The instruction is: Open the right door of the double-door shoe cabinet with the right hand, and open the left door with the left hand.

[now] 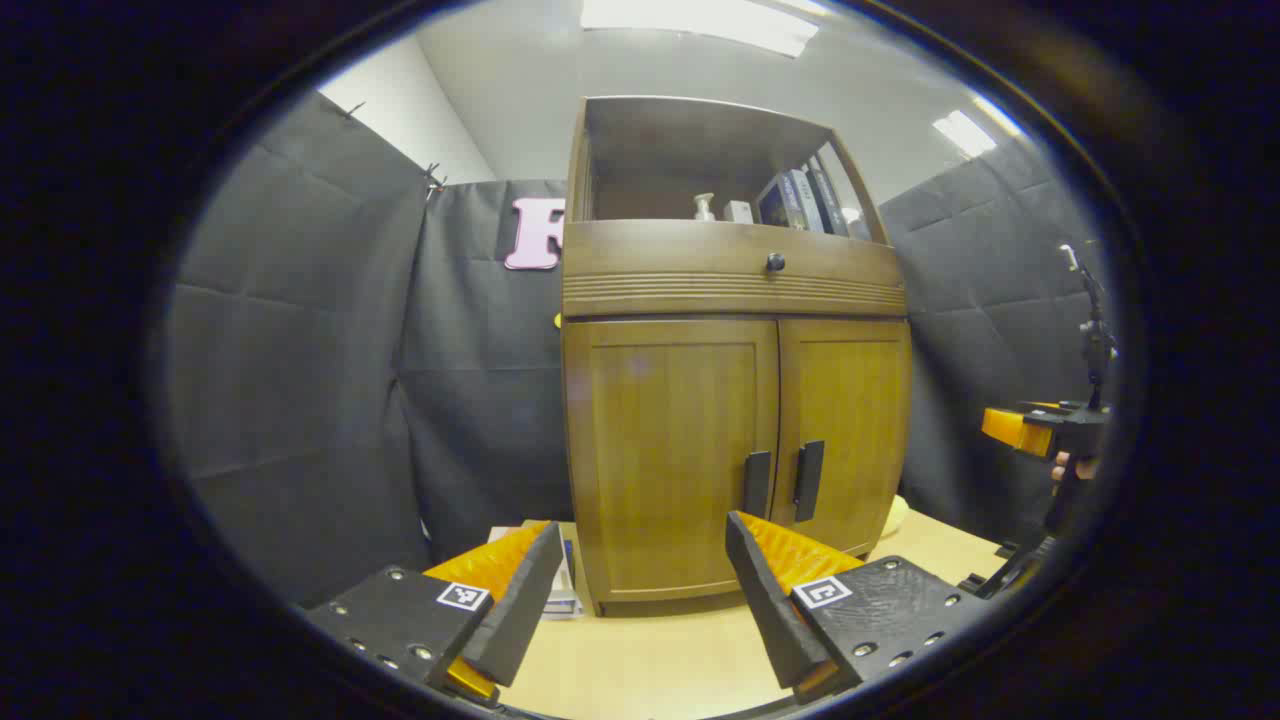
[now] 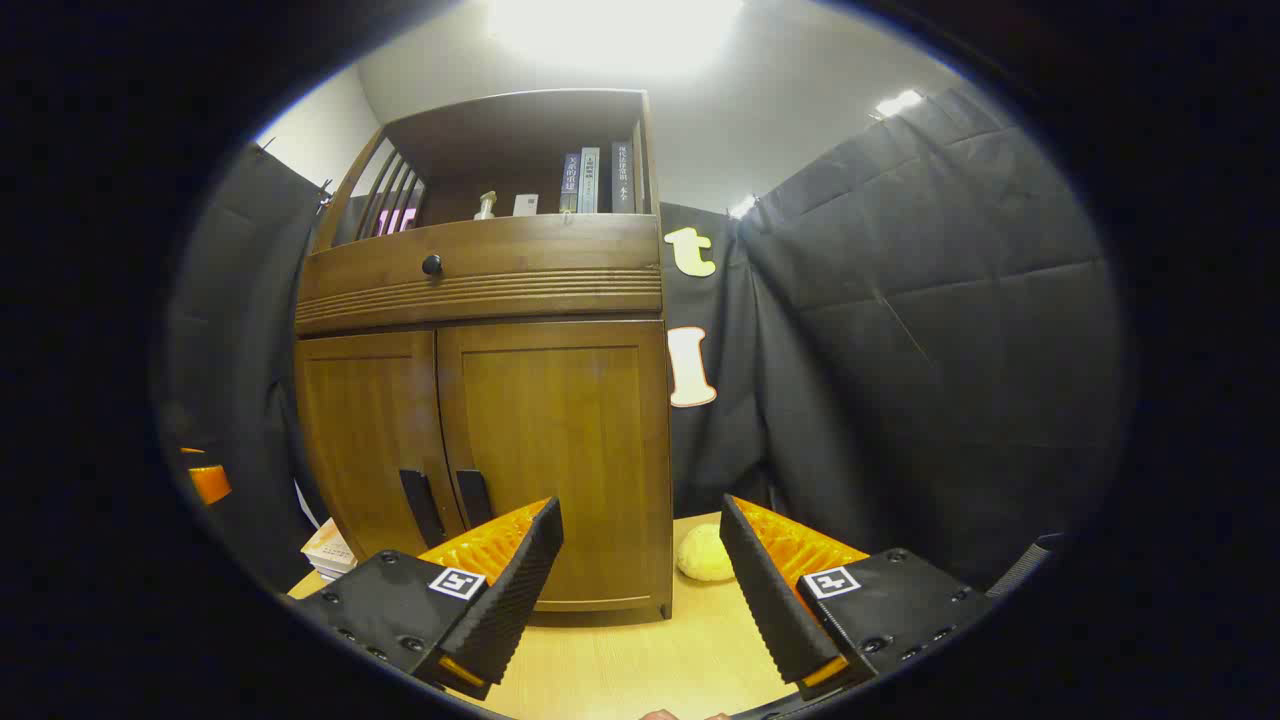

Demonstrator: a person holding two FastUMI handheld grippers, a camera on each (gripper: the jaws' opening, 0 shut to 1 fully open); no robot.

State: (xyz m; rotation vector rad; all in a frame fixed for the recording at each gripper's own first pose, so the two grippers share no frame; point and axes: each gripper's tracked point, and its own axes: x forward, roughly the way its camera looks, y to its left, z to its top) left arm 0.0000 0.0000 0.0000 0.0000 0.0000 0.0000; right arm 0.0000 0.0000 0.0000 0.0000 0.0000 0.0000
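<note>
The brown wooden shoe cabinet stands on a light table with both doors closed. In the left gripper view its left door and right door meet at two dark upright handles. My left gripper is open, short of the left door and touching nothing. The right gripper, held by a hand, hovers off to the right. In the right gripper view the right door and its handle lie ahead-left of my open right gripper, which holds nothing.
Above the doors are a drawer with a round knob and an open shelf with books and a small bottle. A pale round object lies right of the cabinet, stacked books left of it. Black cloth walls surround the table.
</note>
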